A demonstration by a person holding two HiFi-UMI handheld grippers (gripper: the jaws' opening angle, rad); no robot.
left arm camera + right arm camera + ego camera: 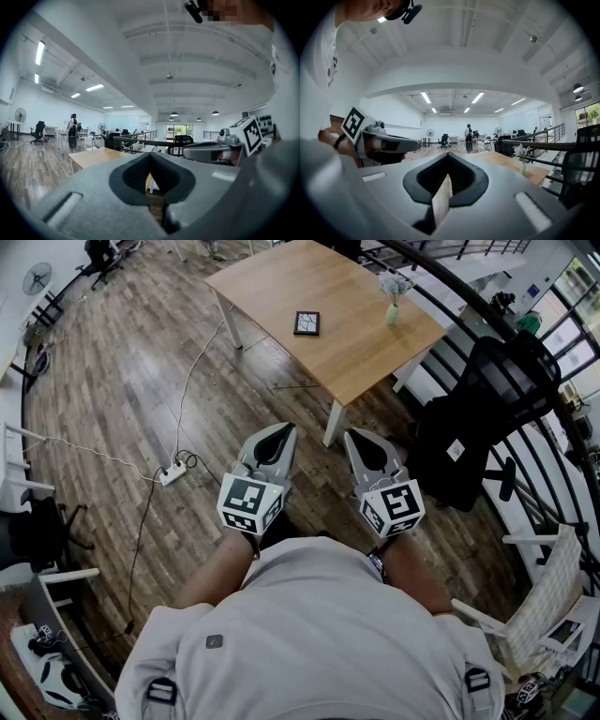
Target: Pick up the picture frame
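A small dark picture frame (pixel 307 323) lies flat near the middle of a wooden table (pixel 281 282), well ahead of me. My left gripper (pixel 280 434) and right gripper (pixel 357 441) hover side by side over the floor, close to my body and short of the table's near corner. Both are shut with nothing between the jaws. From the left gripper view the left gripper (pixel 151 155) points level at the table (pixel 96 157), with the right gripper (pixel 186 150) beside it. In the right gripper view the right gripper (pixel 448 154) faces the table (pixel 506 161).
A small vase of flowers (pixel 394 296) stands near the table's right edge. A black office chair (pixel 487 409) and a curved railing (pixel 548 390) are to the right. A power strip (pixel 172 473) and white cable lie on the wood floor to the left. People and desks are far off.
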